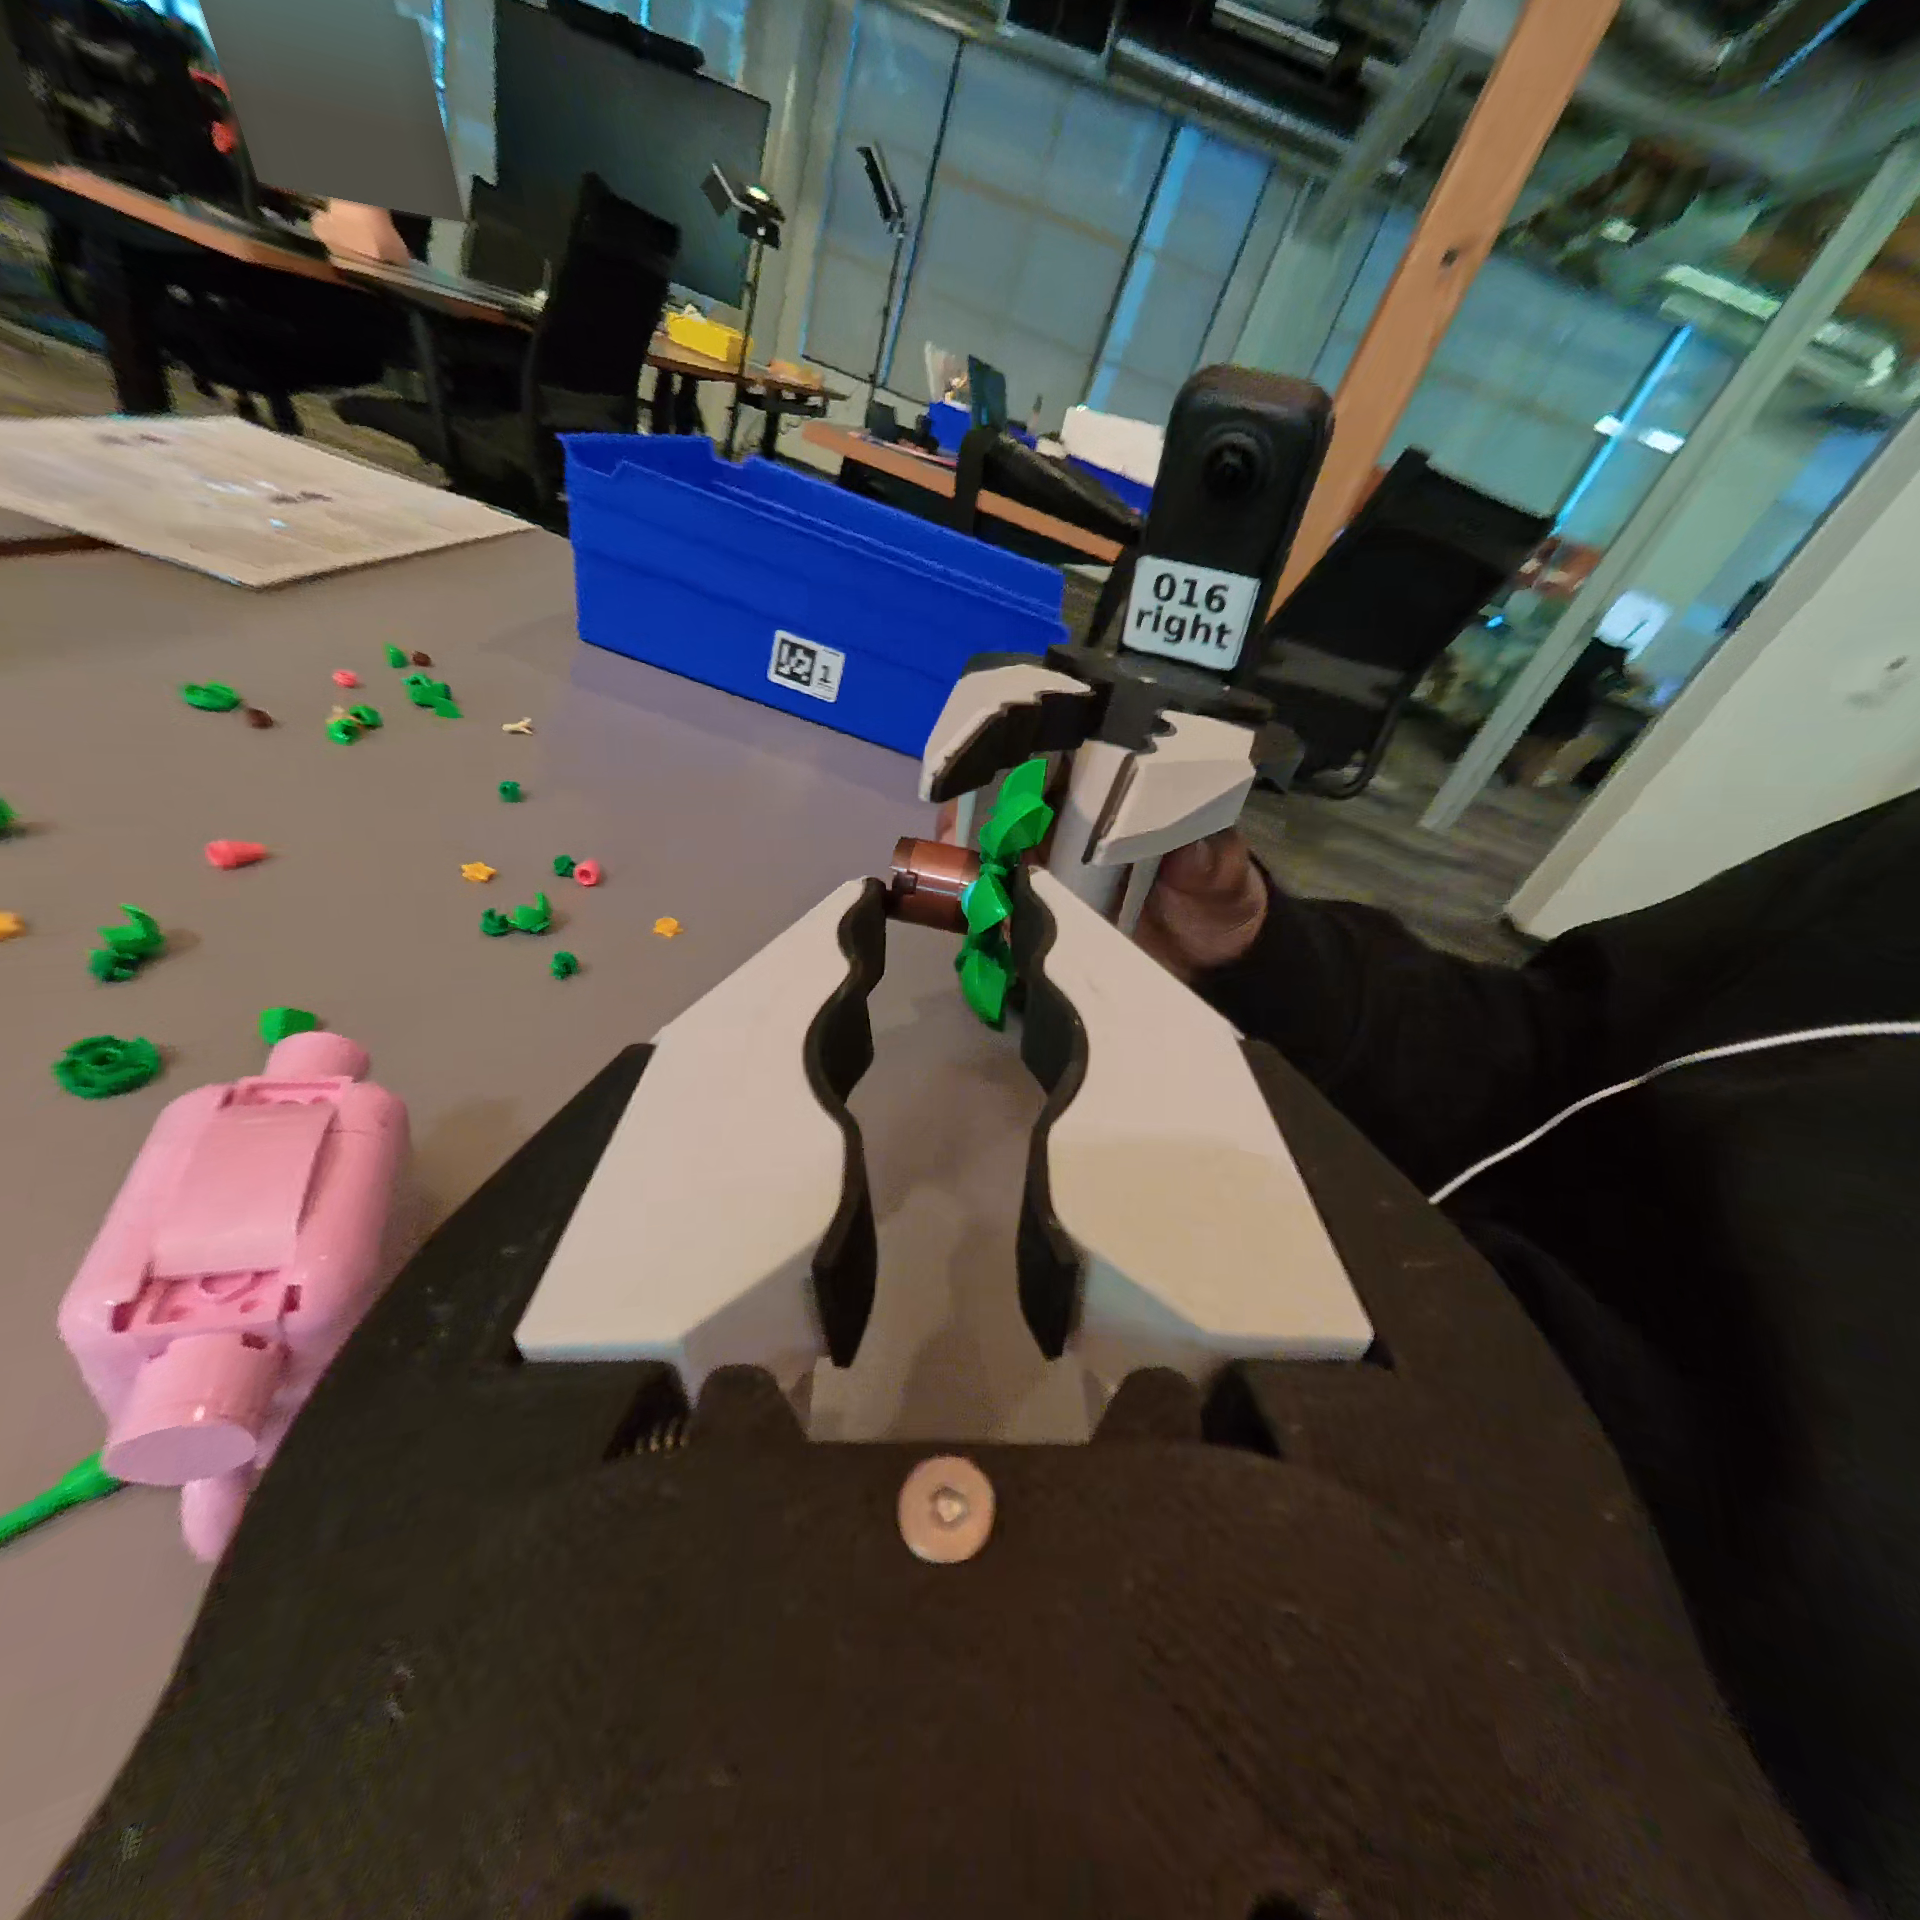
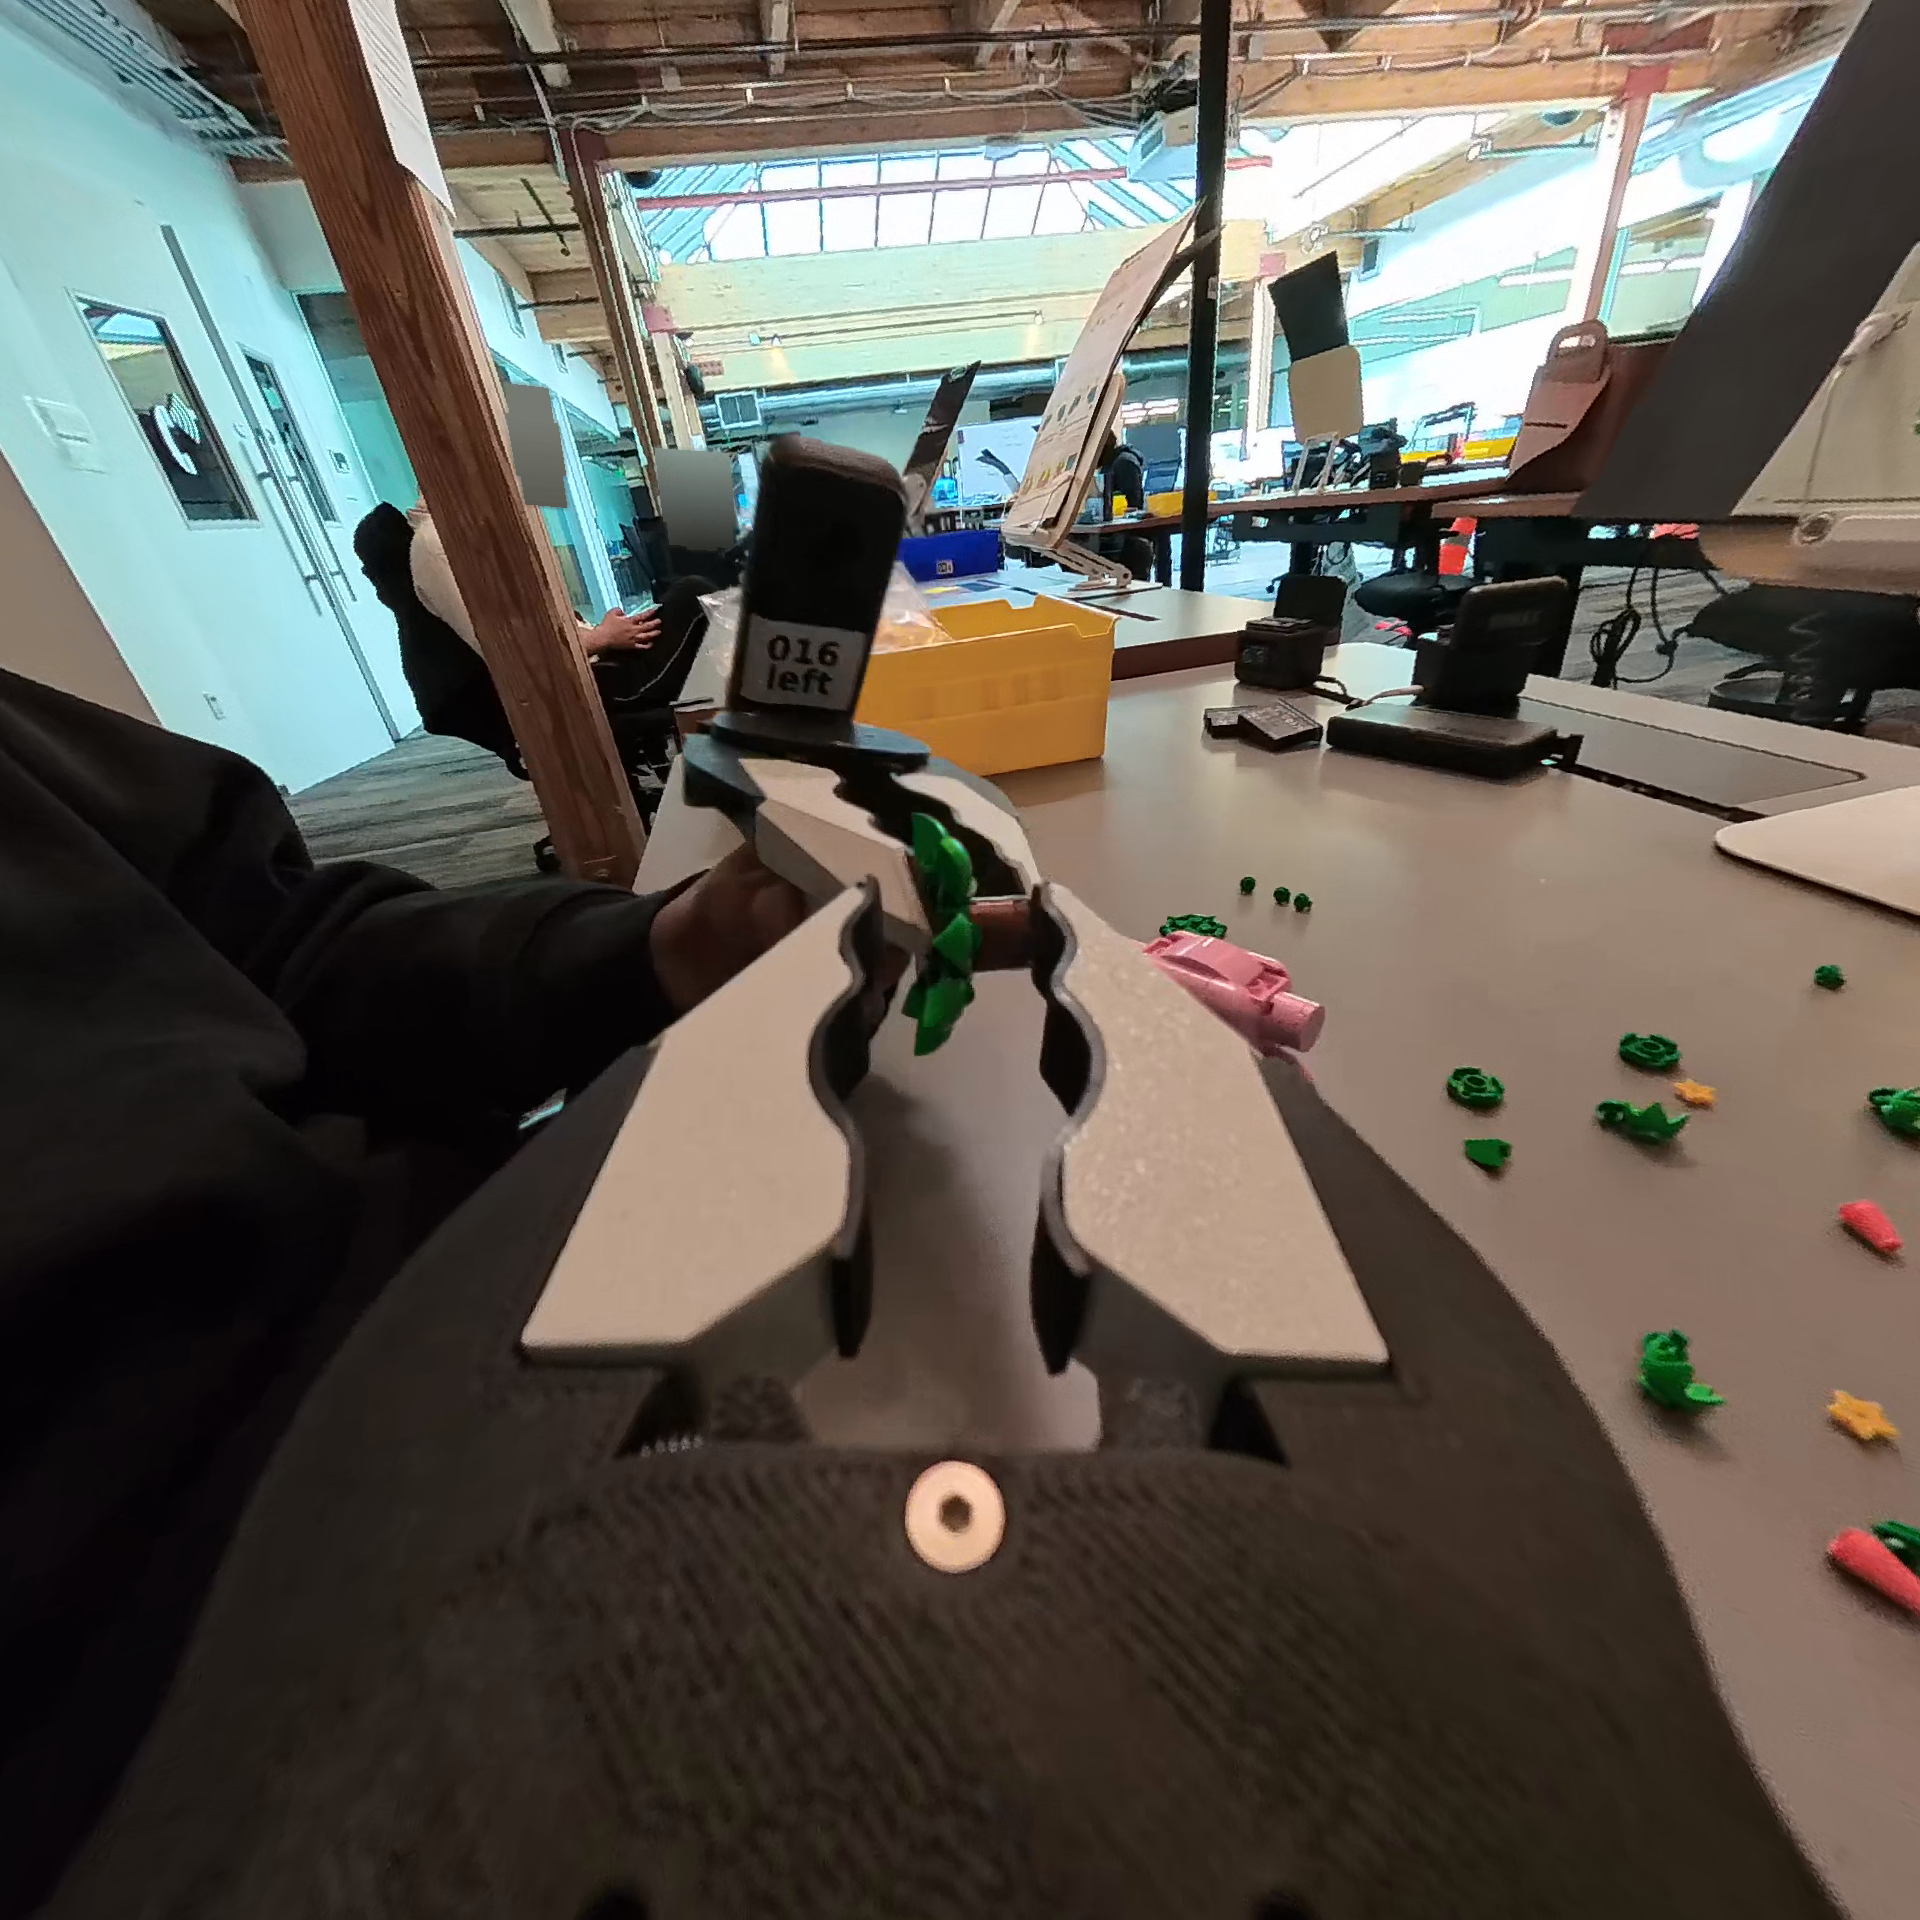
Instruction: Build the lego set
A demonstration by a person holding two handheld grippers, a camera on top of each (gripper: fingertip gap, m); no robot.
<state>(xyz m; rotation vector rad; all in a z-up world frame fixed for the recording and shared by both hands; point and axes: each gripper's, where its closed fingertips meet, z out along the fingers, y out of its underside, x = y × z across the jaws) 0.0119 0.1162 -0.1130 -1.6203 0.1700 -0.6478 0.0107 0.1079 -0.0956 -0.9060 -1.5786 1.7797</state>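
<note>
Left gripper (image 1: 951, 909) pinches the brown stem piece (image 1: 928, 881) with green leaves (image 1: 992, 914). Right gripper (image 2: 951, 925) clamps the same assembly from the opposite side, above the grey table (image 1: 623, 748).

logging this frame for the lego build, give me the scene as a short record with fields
held piece: brown cylinder with green leaves, above the table
left tool: fingertips around the held piece
right tool: fingertips around the same piece, from the opposite side
grip state: cannot tell if either tool is clamped
pink build: lying on the grey table
loose parts: green, red and yellow bits scattered on the table
bin: blue bin at the table's far edge
</note>
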